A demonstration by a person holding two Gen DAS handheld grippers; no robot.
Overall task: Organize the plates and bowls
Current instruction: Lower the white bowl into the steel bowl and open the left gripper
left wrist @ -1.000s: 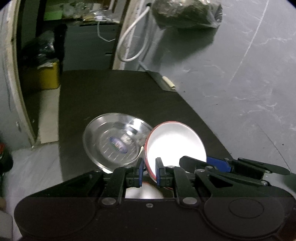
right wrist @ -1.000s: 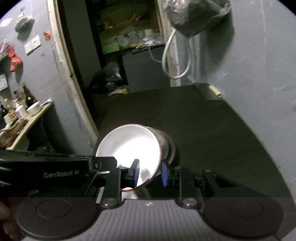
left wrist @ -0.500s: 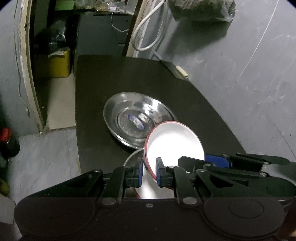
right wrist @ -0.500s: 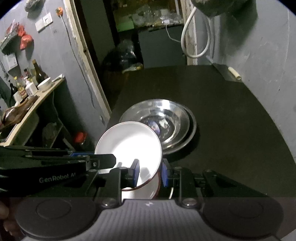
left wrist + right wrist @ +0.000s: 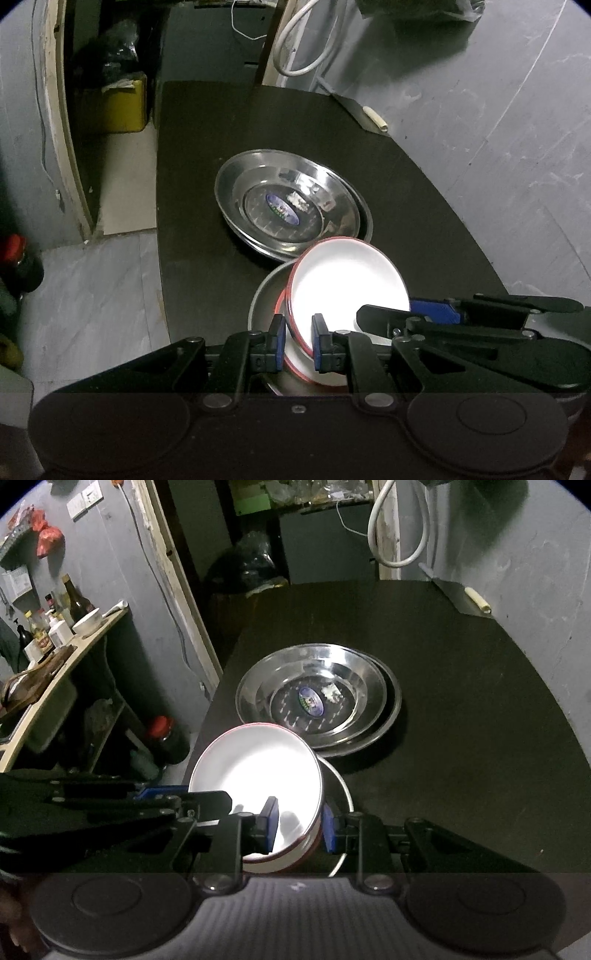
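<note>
We lower the white bowl (image 5: pixel 347 284) — both grippers, left (image 5: pixel 298 341) and right (image 5: pixel 300 827), clamp its rim | now over the gray plate (image 5: pixel 264 299) | steel plates (image 5: pixel 317 698) beside — nesting close.

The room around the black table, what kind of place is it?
Probably a modest home kitchen or storeroom: a side shelf carries bottles and a small bowl, steel plates sit on the black table, the grey walls are bare.

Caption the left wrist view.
Both tongs grip a white bowl over a steel bowl, near stacked steel plates.

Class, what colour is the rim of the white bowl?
Red, on the white bowl; clearest in the left wrist view.
</note>
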